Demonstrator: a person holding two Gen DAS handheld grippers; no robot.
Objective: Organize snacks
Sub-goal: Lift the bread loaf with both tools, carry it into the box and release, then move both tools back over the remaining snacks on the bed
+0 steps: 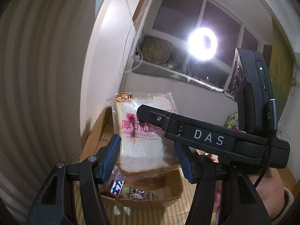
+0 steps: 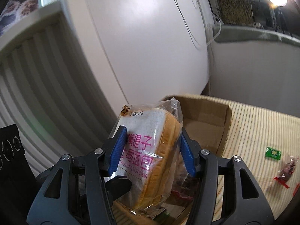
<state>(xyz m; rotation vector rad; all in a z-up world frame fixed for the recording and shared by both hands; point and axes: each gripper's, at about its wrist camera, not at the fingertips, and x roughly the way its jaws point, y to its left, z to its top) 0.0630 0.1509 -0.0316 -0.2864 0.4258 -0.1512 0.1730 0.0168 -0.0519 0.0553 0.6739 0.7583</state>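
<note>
I see the white wall (image 2: 150,37) close behind the cardboard box (image 2: 227,123), with open striped cloth (image 2: 262,131) to its right. Both my grippers clamp the bread packet (image 1: 142,146) above the box: the left gripper (image 1: 148,157) and right gripper (image 2: 151,151). Wrapped snacks (image 1: 131,189) lie inside.

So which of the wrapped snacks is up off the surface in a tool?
The clear-wrapped thick toast slice with pink lettering, clamped in the right tool; the small green packet and red-wrapped snack lie on the striped cloth.
</note>
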